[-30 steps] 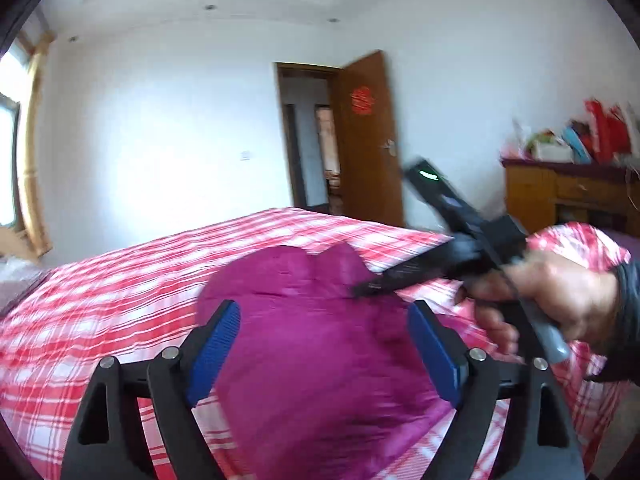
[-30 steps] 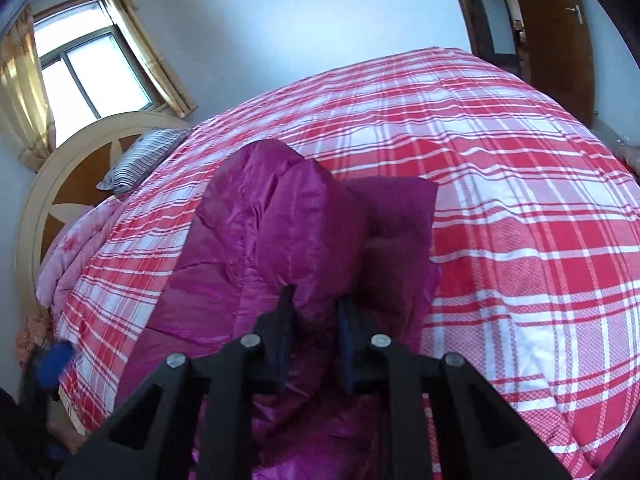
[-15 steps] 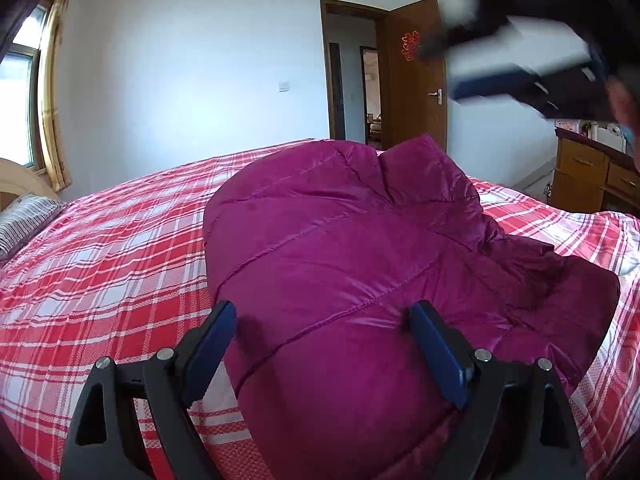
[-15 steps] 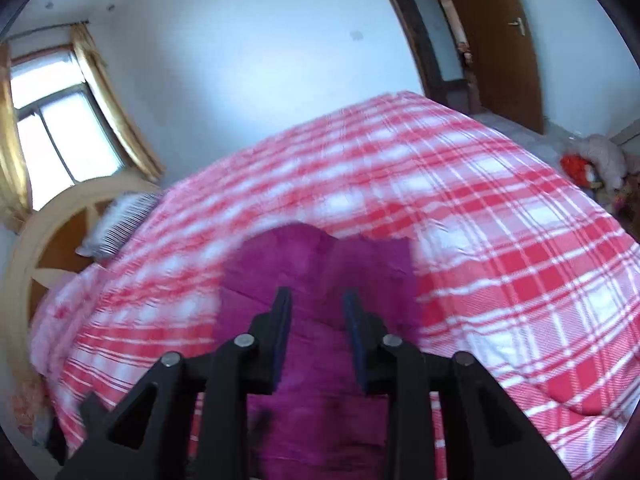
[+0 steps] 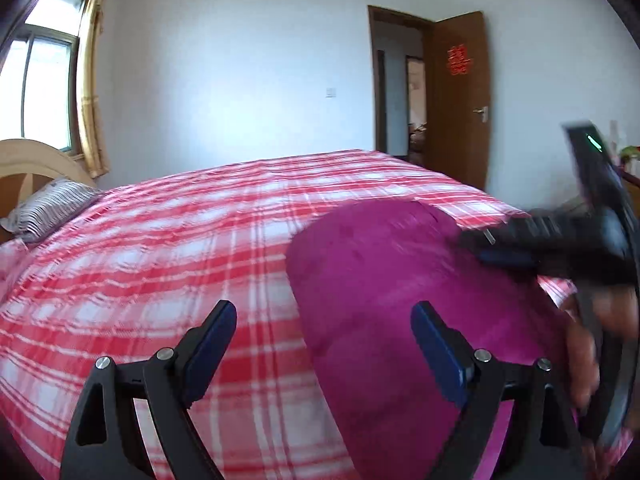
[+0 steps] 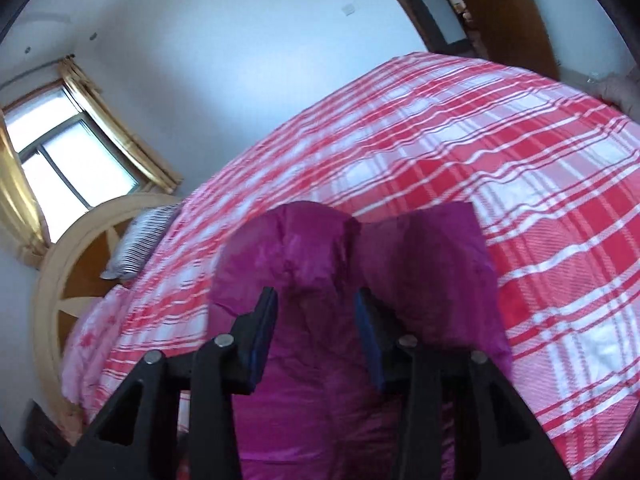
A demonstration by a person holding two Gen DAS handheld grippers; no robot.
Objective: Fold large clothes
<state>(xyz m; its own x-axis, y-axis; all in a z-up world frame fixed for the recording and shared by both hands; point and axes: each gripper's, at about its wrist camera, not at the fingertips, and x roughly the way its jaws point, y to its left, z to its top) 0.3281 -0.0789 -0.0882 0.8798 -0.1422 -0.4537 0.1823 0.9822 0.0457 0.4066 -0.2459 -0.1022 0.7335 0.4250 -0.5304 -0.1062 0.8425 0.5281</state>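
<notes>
A magenta padded jacket lies bunched on the red and white plaid bed. My left gripper is open and empty, just above the jacket's left edge. My right gripper hangs over the jacket with its jaws partly open and fabric showing between them; I see no grip. The right gripper also shows in the left wrist view, blurred, over the jacket's far right side.
A striped pillow and a wooden headboard are at the bed's left end. A window with gold curtains is behind them. An open brown door stands at the far right.
The right gripper let go of the jacket, rose, then came back down over it with its jaws wider. The left gripper swung left, staying open.
</notes>
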